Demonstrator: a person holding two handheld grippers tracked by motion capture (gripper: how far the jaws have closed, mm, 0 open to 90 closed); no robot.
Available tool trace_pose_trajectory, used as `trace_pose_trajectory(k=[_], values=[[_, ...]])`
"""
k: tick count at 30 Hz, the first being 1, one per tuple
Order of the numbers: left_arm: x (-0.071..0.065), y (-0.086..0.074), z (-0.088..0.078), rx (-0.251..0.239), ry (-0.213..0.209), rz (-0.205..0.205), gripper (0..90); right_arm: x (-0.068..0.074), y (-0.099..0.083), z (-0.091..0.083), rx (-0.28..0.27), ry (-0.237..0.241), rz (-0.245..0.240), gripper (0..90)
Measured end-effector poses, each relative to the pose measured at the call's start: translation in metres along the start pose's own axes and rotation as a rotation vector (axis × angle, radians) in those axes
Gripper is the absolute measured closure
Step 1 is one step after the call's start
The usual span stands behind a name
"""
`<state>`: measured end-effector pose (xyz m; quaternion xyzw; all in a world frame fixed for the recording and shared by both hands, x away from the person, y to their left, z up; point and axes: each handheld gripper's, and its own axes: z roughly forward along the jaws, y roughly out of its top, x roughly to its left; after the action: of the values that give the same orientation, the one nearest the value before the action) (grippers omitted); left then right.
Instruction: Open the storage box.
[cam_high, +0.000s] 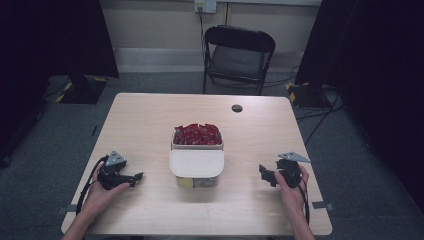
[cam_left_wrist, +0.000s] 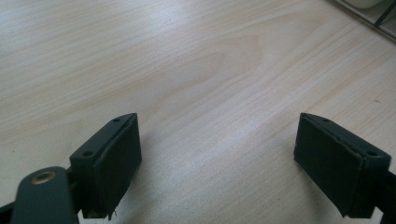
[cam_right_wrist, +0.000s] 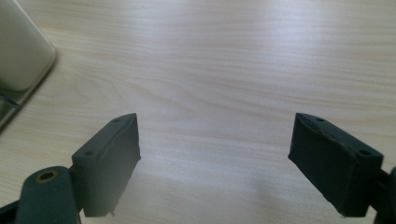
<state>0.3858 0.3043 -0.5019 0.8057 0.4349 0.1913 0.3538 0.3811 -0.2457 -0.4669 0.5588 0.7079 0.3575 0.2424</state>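
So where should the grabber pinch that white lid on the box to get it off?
Probably the lid's near edge, which juts past the clear box below and leaves a lip to pinch. The lid lies flat and covers the near part; the red packets at the back stand uncovered. Either open gripper could come in low: the left gripper from its side, or the right gripper.
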Motion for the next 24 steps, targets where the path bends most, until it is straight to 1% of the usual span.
trace_pose_trajectory(k=[1,2,3,4,5,7,10,11,12,14,15,16,18,21,24], values=[[0.0,0.0,0.0,0.0,0.0,0.0,14.4,0.001,0.002,-0.004,-0.013,0.012,-0.002,15.4],[0.0,0.0,0.0,0.0,0.0,0.0,14.4,0.001,0.002,-0.004,-0.013,0.012,-0.002,15.4],[0.0,0.0,0.0,0.0,0.0,0.0,14.4,0.004,0.003,-0.007,-0.015,0.027,-0.002,15.4],[0.0,0.0,0.0,0.0,0.0,0.0,14.4,0.004,0.003,-0.007,-0.015,0.027,-0.002,15.4],[0.0,0.0,0.0,0.0,0.0,0.0,14.4,0.006,0.003,-0.008,-0.017,0.044,-0.007,15.4],[0.0,0.0,0.0,0.0,0.0,0.0,14.4,0.008,0.004,-0.009,-0.02,0.05,-0.008,15.4],[0.0,0.0,0.0,0.0,0.0,0.0,14.4,0.015,0.006,-0.012,-0.032,0.072,-0.017,15.4],[0.0,0.0,0.0,0.0,0.0,0.0,14.4,0.02,0.007,-0.014,-0.042,0.086,-0.026,15.4],[0.0,0.0,0.0,0.0,0.0,0.0,14.4,0.02,0.007,-0.014,-0.042,0.086,-0.026,15.4],[0.0,0.0,0.0,0.0,0.0,0.0,14.4,0.025,0.008,-0.016,-0.049,0.099,-0.028,15.4],[0.0,0.0,0.0,0.0,0.0,0.0,14.4,0.03,0.009,-0.018,-0.045,0.123,-0.042,15.2],[0.0,0.0,0.0,0.0,0.0,0.0,14.4,0.03,0.009,-0.018,-0.045,0.123,-0.042,15.2],[0.0,0.0,0.0,0.0,0.0,0.001,14.4,0.035,0.01,-0.019,-0.043,0.161,-0.045,14.8],[0.0,0.0,0.0,0.0,0.0,0.001,14.4,0.044,0.011,-0.021,-0.048,0.178,-0.068,14.8],[0.0,0.0,0.0,0.0,0.0,0.0,14.4,0.051,0.012,-0.024,-0.059,0.2,-0.081,14.8]])
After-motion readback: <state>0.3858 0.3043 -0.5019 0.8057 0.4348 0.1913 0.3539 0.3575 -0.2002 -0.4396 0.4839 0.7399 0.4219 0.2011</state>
